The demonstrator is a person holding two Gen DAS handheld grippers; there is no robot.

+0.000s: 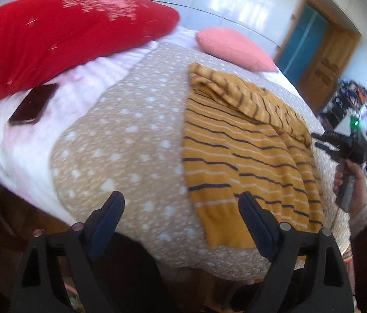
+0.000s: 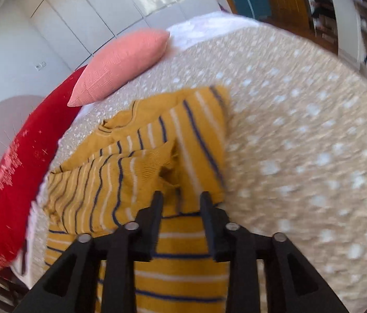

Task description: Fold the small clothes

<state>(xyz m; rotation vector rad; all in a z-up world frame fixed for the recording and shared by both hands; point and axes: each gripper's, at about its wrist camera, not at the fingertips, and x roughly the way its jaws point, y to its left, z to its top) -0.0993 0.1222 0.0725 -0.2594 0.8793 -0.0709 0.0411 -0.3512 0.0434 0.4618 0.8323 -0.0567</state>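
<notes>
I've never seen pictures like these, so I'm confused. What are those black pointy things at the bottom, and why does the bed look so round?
Those black things are the two fingers of a hand-held gripper, a bit like big tongs. A person holds one in each hand, and each has a small camera that looks along its fingers. That camera's lens bends the picture, so the flat bed looks round.

One picture comes from the left hand-held gripper. Its fingers are wide apart and hold nothing. At its right edge you can see the person's hand holding the other one.

The other picture comes from the right hand-held gripper. It is open above a yellow striped sweater, part folded.

On the dotted blanket also lie a red pillow, a pink pillow and a dark phone.
</notes>
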